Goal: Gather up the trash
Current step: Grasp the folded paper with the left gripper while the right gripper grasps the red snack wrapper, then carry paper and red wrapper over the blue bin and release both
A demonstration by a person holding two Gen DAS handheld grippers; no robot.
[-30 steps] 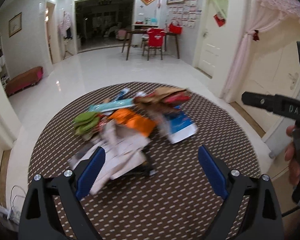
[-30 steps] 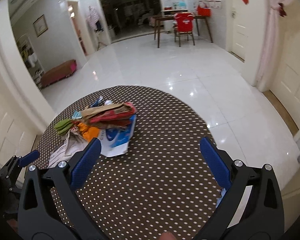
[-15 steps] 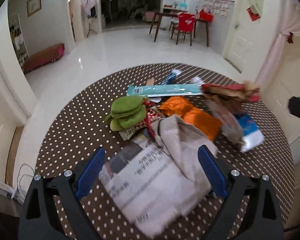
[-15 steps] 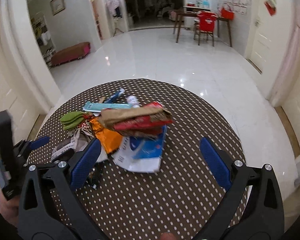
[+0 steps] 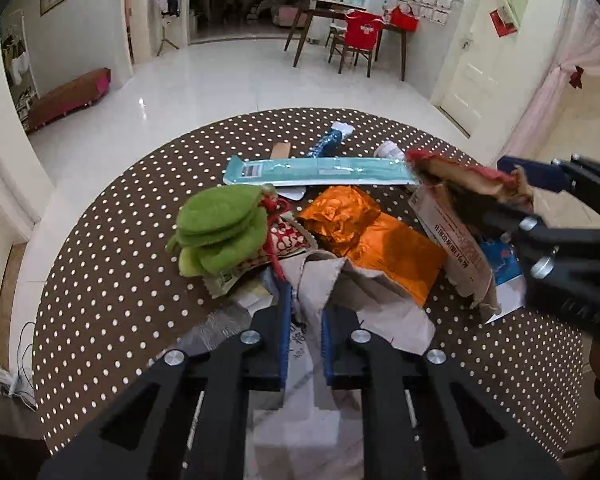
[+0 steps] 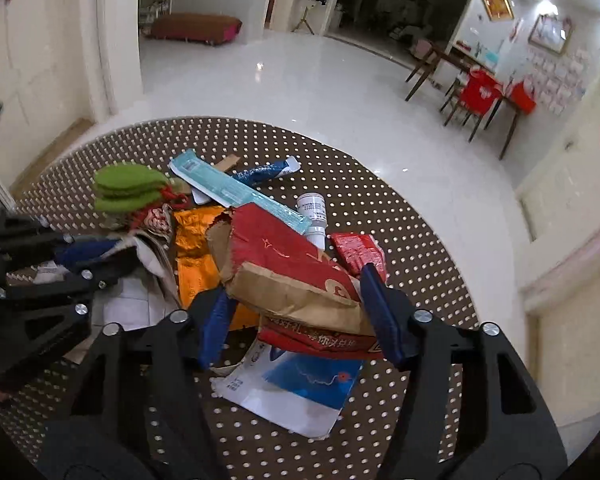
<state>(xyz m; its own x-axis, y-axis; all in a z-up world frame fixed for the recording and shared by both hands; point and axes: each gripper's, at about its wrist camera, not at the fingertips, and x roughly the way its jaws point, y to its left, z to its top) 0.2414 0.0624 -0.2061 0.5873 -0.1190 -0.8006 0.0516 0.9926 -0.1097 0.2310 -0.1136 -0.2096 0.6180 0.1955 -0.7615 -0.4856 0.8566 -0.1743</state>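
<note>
A heap of trash lies on a round brown dotted table (image 5: 112, 280). My left gripper (image 5: 304, 300) is shut on crumpled newspaper (image 5: 328, 280); it also shows in the right wrist view (image 6: 88, 252). My right gripper (image 6: 296, 304) has its jaws around a torn red and brown paper bag (image 6: 292, 264), touching both sides; it shows at the right of the left wrist view (image 5: 540, 216). Green felt pieces (image 5: 220, 224), an orange foil wrapper (image 5: 364, 232), a long teal packet (image 5: 320, 170) and a blue and white bag (image 6: 300, 384) lie in the heap.
A small white bottle (image 6: 314, 212), a blue tube (image 6: 260, 172) and a red packet (image 6: 358, 250) lie at the heap's far side. The table edge is near on all sides. White tiled floor, a wooden table with a red chair (image 5: 360, 36), doors at the right.
Both grippers have moved into the heap. The left has shut on the newspaper. The right has narrowed around the red and brown bag.
</note>
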